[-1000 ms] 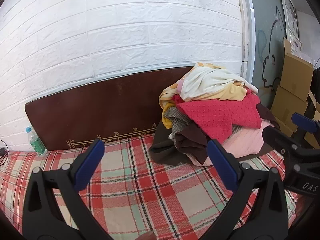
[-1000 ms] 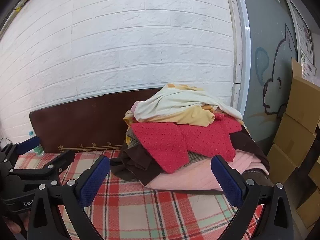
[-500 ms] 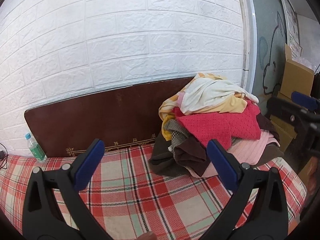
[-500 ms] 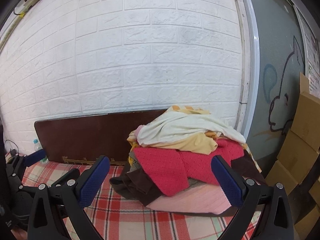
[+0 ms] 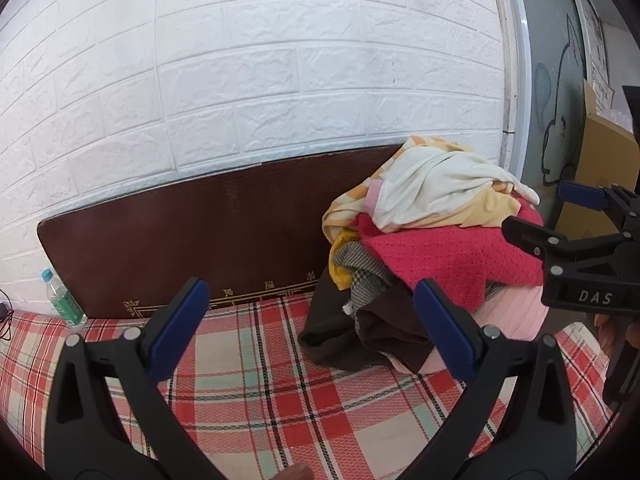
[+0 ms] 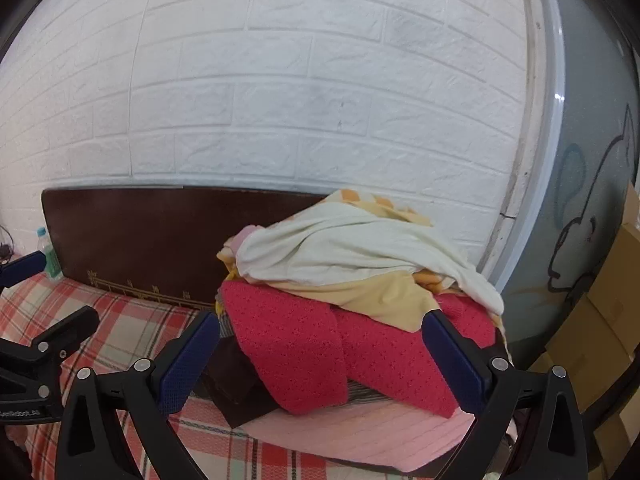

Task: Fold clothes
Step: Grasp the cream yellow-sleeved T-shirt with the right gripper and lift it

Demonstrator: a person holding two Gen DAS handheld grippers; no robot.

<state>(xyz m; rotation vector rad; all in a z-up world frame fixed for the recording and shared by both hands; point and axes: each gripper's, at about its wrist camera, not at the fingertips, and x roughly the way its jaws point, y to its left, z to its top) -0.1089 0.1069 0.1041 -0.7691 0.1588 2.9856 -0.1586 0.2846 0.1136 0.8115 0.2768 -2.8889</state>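
A pile of unfolded clothes sits on the plaid bed cover against the brown headboard. A cream garment lies on top, over a yellow one. Below them are a red knit, a pink piece and a dark brown one. My right gripper is open and empty, its fingers framing the red knit just in front of the pile. It also shows at the pile's right side in the left wrist view as the right gripper. My left gripper is open and empty, over the bed left of the pile.
A white brick wall rises behind the headboard. A plastic bottle stands at the headboard's left end. Cardboard boxes are stacked to the right of the bed, beside a grey panel with a drawn figure.
My right gripper has come closer to the pile, which now fills more of its view. In the left wrist view the right gripper has risen beside the red knit. Both stay open.
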